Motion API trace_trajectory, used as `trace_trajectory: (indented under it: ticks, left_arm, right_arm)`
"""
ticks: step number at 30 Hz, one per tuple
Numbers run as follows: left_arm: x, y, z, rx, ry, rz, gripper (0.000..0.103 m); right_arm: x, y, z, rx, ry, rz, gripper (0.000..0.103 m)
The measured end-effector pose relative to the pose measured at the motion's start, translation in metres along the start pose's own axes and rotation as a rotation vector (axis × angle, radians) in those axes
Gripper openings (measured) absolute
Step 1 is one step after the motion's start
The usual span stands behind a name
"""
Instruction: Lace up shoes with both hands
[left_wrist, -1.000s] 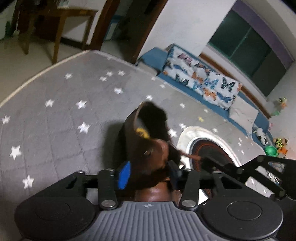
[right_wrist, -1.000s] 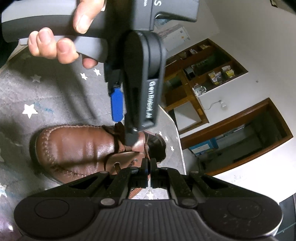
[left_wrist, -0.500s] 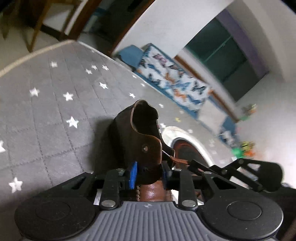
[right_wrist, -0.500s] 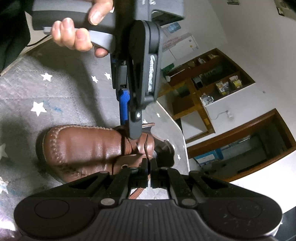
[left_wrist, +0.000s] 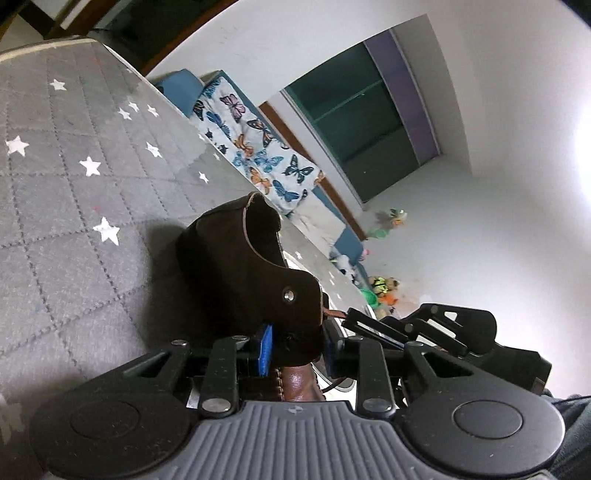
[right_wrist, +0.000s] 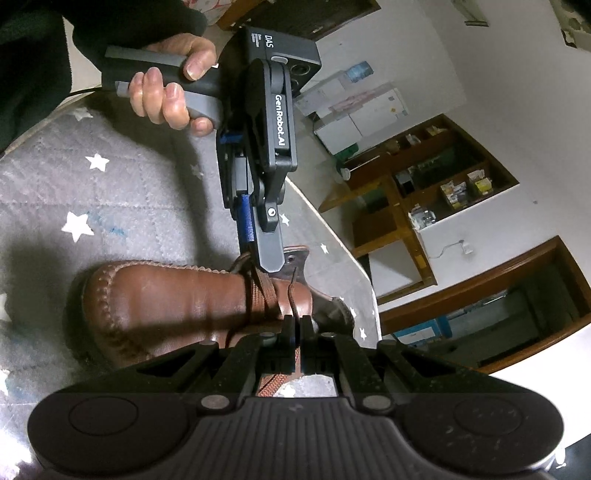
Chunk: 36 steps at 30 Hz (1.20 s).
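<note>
A brown leather shoe (right_wrist: 166, 299) lies on the grey star rug, toe to the left in the right wrist view. In the left wrist view its dark eyelet flap (left_wrist: 288, 306) sits between the pads of my left gripper (left_wrist: 297, 347), which is shut on it. From the right wrist camera the left gripper (right_wrist: 258, 254) comes down onto the lacing area, held by a person's hand (right_wrist: 170, 92). My right gripper (right_wrist: 294, 325) is shut on the brown lace (right_wrist: 291, 291), which runs up to the shoe's top. The right gripper (left_wrist: 349, 317) and the lace (left_wrist: 332, 313) also show beside the flap.
The grey rug with white stars (left_wrist: 74, 184) spreads around the shoe. A blue sofa with a butterfly cushion (left_wrist: 255, 147) and toys (left_wrist: 384, 288) lie beyond it. Wooden shelves (right_wrist: 443, 177) and a doorway (right_wrist: 517, 306) stand against the white wall.
The left gripper has sunk toward the shoe and tipped nearer level, and its jaws have narrowed onto the eyelet flap. The right gripper has kept still, shut on the lace.
</note>
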<state>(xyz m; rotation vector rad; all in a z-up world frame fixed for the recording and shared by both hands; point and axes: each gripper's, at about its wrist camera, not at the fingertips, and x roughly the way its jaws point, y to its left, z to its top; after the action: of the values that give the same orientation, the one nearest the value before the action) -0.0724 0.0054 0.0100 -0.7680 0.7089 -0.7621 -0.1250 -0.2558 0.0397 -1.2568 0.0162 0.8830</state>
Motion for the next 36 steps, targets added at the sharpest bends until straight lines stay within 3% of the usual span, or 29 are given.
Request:
trace_trajectory:
  ticks: [25,31,36]
  left_arm:
    - [-0.006,-0.001,-0.003,0.006,0.001,-0.007,0.03]
    - [-0.001,-0.01,-0.003,0.026,0.001,0.043,0.031]
    - [0.006,-0.031,-0.001,0.094,0.023,0.142,0.032]
  right_arm:
    - [0.009,-0.001,0.005,-0.046,0.012,0.012,0.001]
    - [0.002,-0.006,0.0,-0.026,0.077,-0.065,0.001]
    - [-0.01,-0.029,-0.006,0.025,0.174,-0.216,0.001]
